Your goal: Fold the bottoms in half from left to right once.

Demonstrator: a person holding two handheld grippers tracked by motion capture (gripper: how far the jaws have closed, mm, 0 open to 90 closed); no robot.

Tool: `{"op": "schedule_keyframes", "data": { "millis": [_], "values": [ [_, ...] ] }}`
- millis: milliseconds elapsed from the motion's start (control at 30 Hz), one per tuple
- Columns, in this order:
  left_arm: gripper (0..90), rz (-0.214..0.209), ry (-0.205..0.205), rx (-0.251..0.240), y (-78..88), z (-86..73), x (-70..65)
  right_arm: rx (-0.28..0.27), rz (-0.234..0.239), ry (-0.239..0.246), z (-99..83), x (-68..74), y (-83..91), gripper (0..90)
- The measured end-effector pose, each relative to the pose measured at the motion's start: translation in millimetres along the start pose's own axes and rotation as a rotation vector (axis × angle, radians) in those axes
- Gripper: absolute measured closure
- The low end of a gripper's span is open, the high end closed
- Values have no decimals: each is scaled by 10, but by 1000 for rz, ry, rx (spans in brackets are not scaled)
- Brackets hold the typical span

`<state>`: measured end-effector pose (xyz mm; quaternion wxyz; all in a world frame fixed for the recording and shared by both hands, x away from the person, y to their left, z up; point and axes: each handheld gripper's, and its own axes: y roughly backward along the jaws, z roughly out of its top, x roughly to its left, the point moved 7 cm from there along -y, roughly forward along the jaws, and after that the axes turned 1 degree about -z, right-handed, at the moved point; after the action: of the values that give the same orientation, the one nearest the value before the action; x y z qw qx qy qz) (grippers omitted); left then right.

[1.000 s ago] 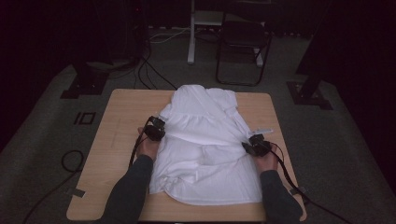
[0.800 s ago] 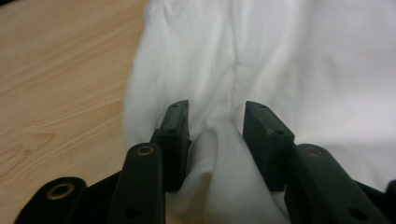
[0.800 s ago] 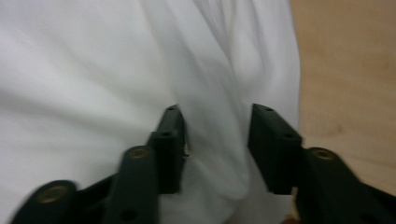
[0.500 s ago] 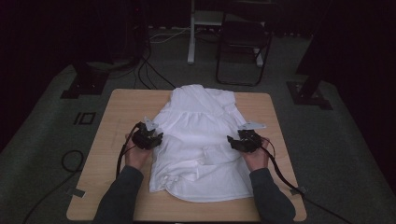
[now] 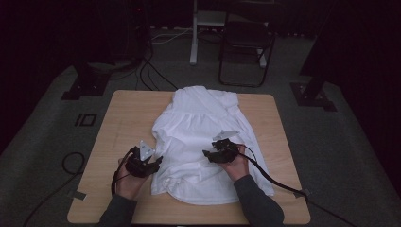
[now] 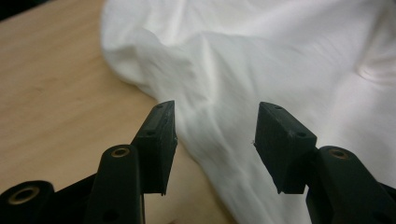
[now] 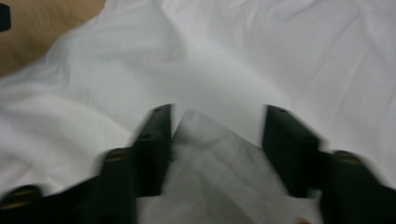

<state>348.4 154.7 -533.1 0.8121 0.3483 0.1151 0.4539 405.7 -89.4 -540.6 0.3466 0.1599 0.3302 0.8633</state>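
Dim room, chair [image 5: 246, 45] behind garment-covered table [image 5: 118, 118]

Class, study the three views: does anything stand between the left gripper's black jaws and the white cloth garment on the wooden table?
Nothing visible does. The left gripper stands open at the edge of the white cloth garment, whose fold lies directly between the jaws on the wooden table, with no other object intervening.

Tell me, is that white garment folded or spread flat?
Partly folded: the white garment has both sides turned inward, lying narrow on the table.
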Motion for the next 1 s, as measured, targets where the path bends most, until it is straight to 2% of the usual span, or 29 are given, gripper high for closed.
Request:
{"op": "schedule_keyframes", "data": {
  "millis": [33, 100, 233, 267, 300, 333, 400, 500, 567, 600, 667, 700, 733, 767, 800, 900, 933, 1000],
  "values": [
    [476, -6, -12, 10, 14, -25, -46, 6, 6, 10, -32, 0, 24, 749],
    [472, -17, -36, 9, 69, -78, -135, -6, -3, 19, -89, -22, 137, 836],
    [472, -34, -52, 37, 130, -222, -224, -58, -38, 9, -266, -131, 544, 863],
    [470, -34, -52, 37, 130, -222, -224, -58, -38, 9, -266, -131, 544, 863],
    [470, -52, -43, 46, 150, -308, -254, -75, -53, -2, -342, -174, 691, 863],
    [470, -66, -38, 54, 148, -359, -274, -101, -75, -23, -484, -246, 927, 864],
    [461, -64, -37, 77, 127, -471, -290, -128, -87, -57, -637, -313, 1137, 864],
    [459, -89, -11, 119, 77, -625, -327, -166, -108, -118, -880, -406, 1400, 863],
    [463, -104, -10, 138, 44, -684, -364, -181, -120, -159, -1050, -445, 1531, 862],
    [473, -112, -13, 129, 42, -680, -373, -183, -127, -175, -1137, -459, 1585, 861],
    [567, -141, -21, 121, 32, -664, -387, -177, -146, -206, -1308, -480, 1666, 861],
    [704, -137, -38, 119, 39, -660, -389, -174, -152, -221, -1386, -485, 1696, 862],
    [826, -114, -42, 119, 56, -658, -374, -170, -158, -231, -1460, -491, 1721, 863],
    [867, -115, -24, 107, 90, -651, -356, -167, -165, -240, -1527, -494, 1746, 866],
    [874, -120, -6, 84, 143, -637, -328, -164, -170, -247, -1589, -496, 1771, 867],
    [882, -87, 59, 13, 359, -600, -187, -152, -177, -272, -1760, -485, 1837, 870],
    [882, -85, 68, -3, 423, -596, -162, -145, -168, -282, -1818, -473, 1843, 870],
    [881, -73, 61, -14, 493, -596, -153, -126, -136, -288, -1914, -427, 1809, 864]
  ]
}}
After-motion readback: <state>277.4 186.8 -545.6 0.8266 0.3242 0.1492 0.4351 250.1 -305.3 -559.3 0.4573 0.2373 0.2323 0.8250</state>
